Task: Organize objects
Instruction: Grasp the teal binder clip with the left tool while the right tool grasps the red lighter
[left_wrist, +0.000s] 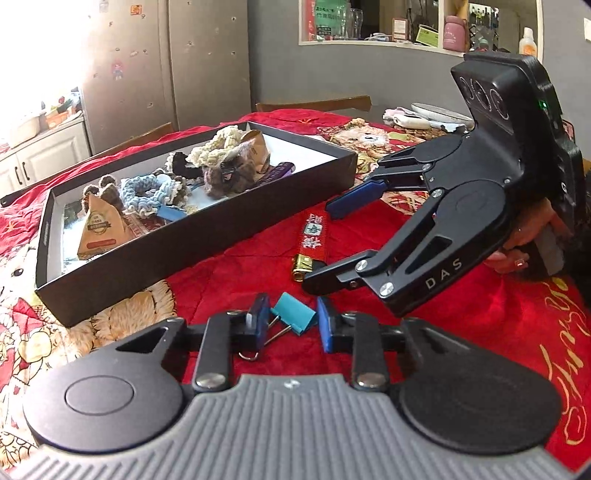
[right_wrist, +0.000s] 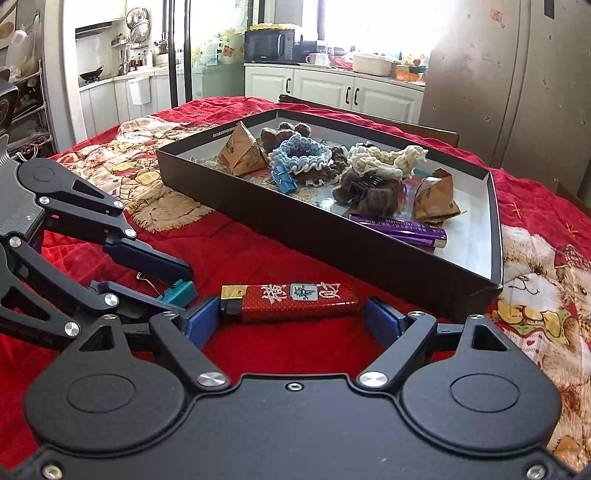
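The left gripper (left_wrist: 291, 325) is bracketing the small teal binder clip (left_wrist: 293, 314) at lower centre, pads not yet pressing; light and stiff, it is likely best pinched across its body. The right gripper (right_wrist: 291, 317) is standing open around the slippery red lighter (right_wrist: 291, 302) below the black box (right_wrist: 332, 236)

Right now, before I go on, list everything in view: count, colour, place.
Box: 1, black, on blanket.
Scrunchies: several, blue, cream, brown, in box.
Paper packets: 2, brown, in box.
Purple lighter: 1, in box.
Blue clip: 1, in box.
Red lighter: 1, on blanket, between right pads, untouched.
Teal binder clip: 1, between left pads.
Blanket: 1, red.
Left gripper: 1, black.
Right gripper: 1, black, open.
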